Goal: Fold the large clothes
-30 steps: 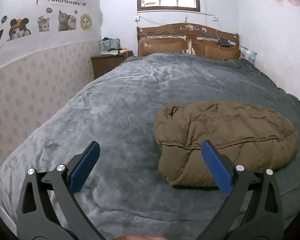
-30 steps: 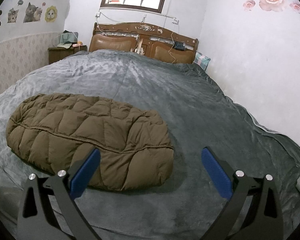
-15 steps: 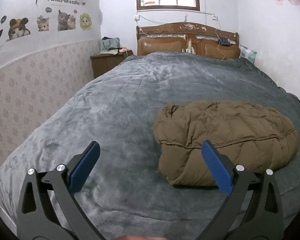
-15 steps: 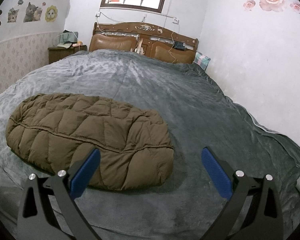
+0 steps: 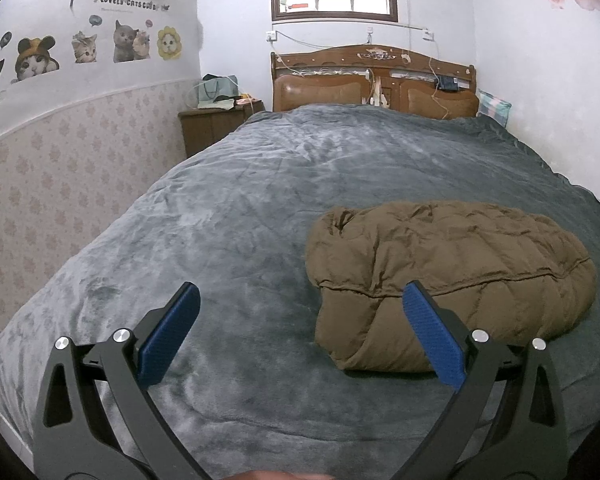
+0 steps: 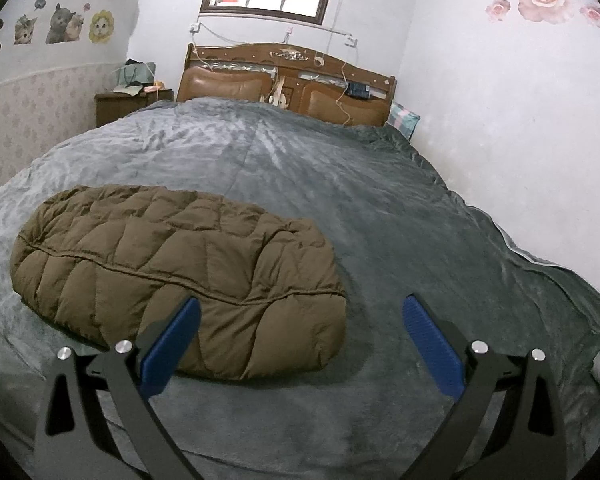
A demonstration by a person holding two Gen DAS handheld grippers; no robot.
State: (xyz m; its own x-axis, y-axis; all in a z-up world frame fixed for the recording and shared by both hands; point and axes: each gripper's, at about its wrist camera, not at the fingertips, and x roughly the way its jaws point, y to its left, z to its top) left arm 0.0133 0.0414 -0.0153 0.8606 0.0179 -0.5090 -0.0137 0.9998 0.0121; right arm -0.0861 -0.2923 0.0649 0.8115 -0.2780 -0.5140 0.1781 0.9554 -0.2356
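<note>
A brown quilted puffer jacket (image 5: 448, 276) lies folded into a thick oblong bundle on the grey bedspread (image 5: 260, 184). In the left wrist view it sits at the right, just beyond my right-hand blue pad. My left gripper (image 5: 300, 332) hovers open over bare blanket, holding nothing. In the right wrist view the same jacket (image 6: 172, 268) fills the left side, its near edge behind the left blue pad. My right gripper (image 6: 300, 336) is open too, above the blanket to the right of the bundle.
A wooden headboard (image 5: 374, 80) with hanging cables closes the far end of the bed. A cluttered nightstand (image 5: 216, 120) stands at the far left by the papered wall. The white wall (image 6: 520, 140) runs close along the bed's right edge.
</note>
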